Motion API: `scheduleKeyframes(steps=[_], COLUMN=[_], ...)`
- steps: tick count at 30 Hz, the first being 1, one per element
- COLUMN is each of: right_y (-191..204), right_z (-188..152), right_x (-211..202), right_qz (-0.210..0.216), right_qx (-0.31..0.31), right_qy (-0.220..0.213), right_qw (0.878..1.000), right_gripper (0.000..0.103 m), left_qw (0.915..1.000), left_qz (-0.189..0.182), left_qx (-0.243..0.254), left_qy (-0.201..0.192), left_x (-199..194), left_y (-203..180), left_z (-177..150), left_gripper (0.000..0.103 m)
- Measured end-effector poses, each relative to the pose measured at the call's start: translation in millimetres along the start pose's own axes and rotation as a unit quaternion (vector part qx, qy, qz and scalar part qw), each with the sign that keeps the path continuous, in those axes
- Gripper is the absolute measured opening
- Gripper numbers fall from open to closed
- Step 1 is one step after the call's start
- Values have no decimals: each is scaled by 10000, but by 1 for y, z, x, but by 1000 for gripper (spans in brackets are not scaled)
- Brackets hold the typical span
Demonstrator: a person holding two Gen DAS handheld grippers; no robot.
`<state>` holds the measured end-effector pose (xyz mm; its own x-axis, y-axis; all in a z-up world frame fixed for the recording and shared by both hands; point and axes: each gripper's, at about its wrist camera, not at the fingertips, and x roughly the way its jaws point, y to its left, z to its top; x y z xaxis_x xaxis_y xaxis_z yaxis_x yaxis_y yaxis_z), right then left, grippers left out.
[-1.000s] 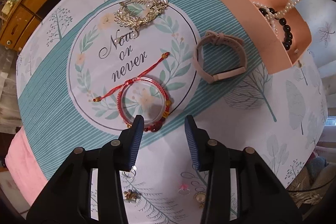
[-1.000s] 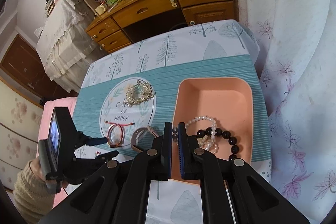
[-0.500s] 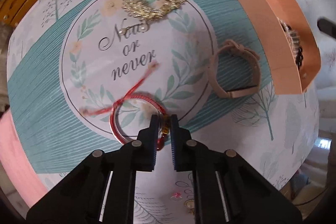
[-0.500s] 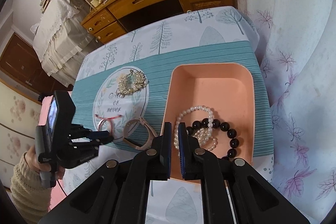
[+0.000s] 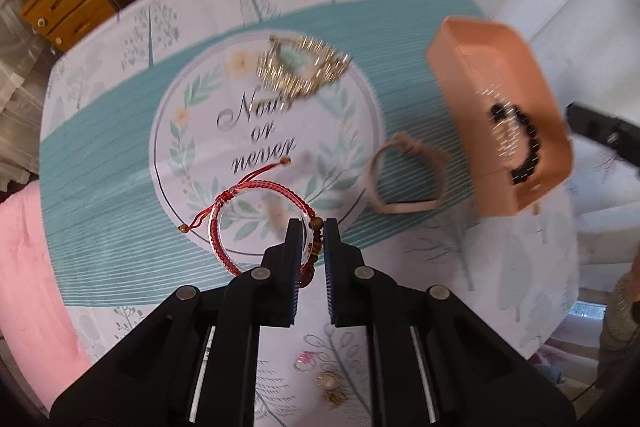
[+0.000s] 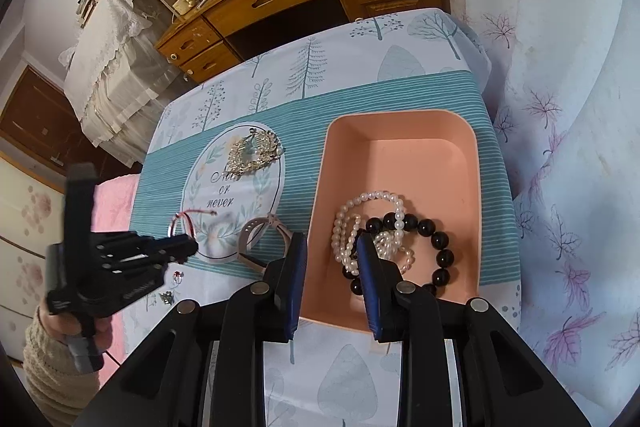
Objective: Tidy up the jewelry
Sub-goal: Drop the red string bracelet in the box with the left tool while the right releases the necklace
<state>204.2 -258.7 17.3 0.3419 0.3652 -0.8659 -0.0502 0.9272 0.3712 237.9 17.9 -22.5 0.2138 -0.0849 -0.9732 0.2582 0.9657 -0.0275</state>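
The left gripper is clamped on the beaded side of the red bracelet, which lies left of the tray on the printed circle of the tablecloth. Whether the bracelet is lifted clear of the cloth or touches it, I cannot tell; the view is blurred. The right gripper hangs over the tray's near left wall with its jaws apart, holding nothing.

Inside the tray lie the pearls and the black beads, bunched at its near end. Left of the tray and outside it: the beige strap just beside the wall, the gold piece further left toward the far side, and small rings near the table's front edge.

The step in hand looks like carrying the red bracelet to the tray. The next move calls for lifting it clear of the cloth, bringing it rightward past the strap and over the tray's wall, then releasing above the bare far half. Its loose cords could snag.
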Motion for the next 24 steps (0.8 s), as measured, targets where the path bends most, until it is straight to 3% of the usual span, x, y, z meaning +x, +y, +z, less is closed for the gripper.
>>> scheduleKeyframes(steps=[3, 11, 17, 24], right_y=[0, -10, -28, -59], right_z=[-3, -9, -13, -19], right_x=[-5, -23, -27, -22], right_qz=[47, -74, -421, -512], right_qx=[-18, -59, -58, 176], right_qy=[-38, -244, -291, -233], right_qw=[10000, 9997, 9987, 9983], right_gripper=[26, 26, 26, 26], left_qw=[9997, 9950, 9917, 9922], left_qz=[-85, -279, -372, -471], left_qx=[131, 602, 816, 774], left_qy=[-192, -753, -921, -853], left_x=[-23, -67, -56, -16], left_y=[-12, -101, -147, -174], left_z=[9, 42, 70, 101], left_gripper=[8, 8, 8, 8])
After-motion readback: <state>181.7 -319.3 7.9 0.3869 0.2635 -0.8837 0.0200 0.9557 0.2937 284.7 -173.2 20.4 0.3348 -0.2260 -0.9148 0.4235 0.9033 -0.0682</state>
